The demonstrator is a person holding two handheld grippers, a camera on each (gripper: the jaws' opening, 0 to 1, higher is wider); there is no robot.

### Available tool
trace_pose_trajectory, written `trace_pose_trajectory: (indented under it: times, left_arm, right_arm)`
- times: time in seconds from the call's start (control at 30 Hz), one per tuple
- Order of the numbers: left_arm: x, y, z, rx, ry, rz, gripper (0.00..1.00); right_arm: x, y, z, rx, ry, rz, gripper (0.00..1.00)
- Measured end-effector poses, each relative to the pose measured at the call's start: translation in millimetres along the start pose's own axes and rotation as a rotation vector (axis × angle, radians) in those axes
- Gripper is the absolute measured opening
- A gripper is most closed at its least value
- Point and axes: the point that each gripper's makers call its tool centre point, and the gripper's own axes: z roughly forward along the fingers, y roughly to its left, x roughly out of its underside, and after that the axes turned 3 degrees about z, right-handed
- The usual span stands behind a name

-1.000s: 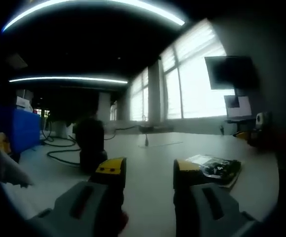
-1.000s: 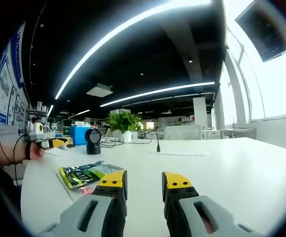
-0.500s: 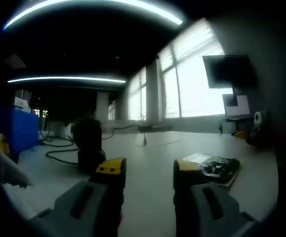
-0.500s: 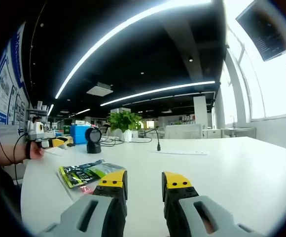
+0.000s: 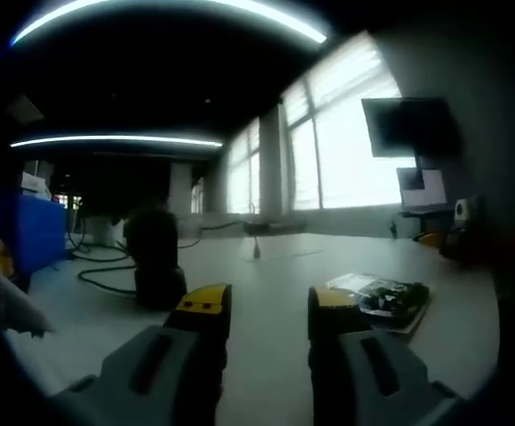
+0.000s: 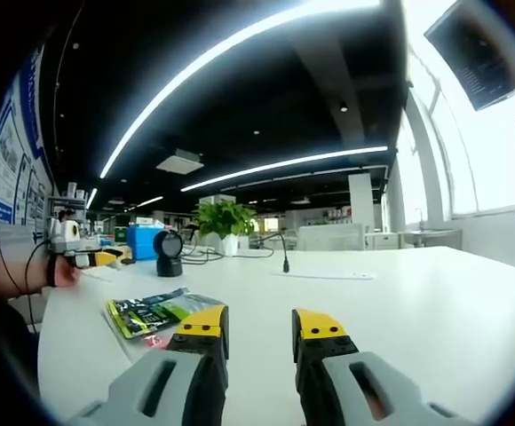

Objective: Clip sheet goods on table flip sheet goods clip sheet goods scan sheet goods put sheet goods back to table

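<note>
White table [image 6: 435, 293]: sheet goods [image 6: 155, 311] just left of right tool [image 6: 261, 325] (jaws apart, empty).

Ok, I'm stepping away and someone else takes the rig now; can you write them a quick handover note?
Left gripper: jaws open, nothing held.
Right gripper: jaws open, nothing held.
The green and black packet lies flat on the white table, beside the right gripper's near jaw. The black scanner stands further back on the table.
Done: nothing that can be told from here.
Left, as it looks: clip the packet, flip, clip again, scan, put it back.
</note>
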Motion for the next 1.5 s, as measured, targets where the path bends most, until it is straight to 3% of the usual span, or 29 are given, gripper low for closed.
trace_pose_trajectory:
  times: [0.37,0.47,0.57,0.77,1.1,1.37,1.5]
  left_arm:
    - [-0.3,1.5,-0.1,-0.008,0.0,-0.004,0.28]
    - [3.6,3.5,-0.1,-0.023,0.022,-0.025,0.22]
    - [-1.1,-0.5,-0.8,-0.006,0.001,-0.013,0.22]
    - [-2.3,-4.6,-0.5,0.013,-0.004,0.018,0.26]
    - [-4.3,-3.2,-2.4,0.007,-0.011,0.003,0.26]
    - [-3.9,-4.2,-1.4,0.011,-0.01,0.028,0.34]
    - [-4.0,-5.2,-1.6,0.016,-0.013,0.009,0.31]
  right_arm:
    - [0.0,2.0,0.6,-0.004,0.001,-0.008,0.27]
    - [0.7,0.7,1.6,0.012,0.005,-0.033,0.26]
    - [2.4,-0.3,2.1,0.016,0.014,-0.035,0.26]
    - [3.7,0.4,2.5,0.019,0.02,-0.041,0.26]
    - [2.3,0.9,2.5,0.015,0.011,-0.033,0.25]
    - [1.1,1.4,2.5,0.012,0.005,-0.029,0.25]
    - [2.3,1.5,2.6,0.015,0.011,-0.03,0.25]
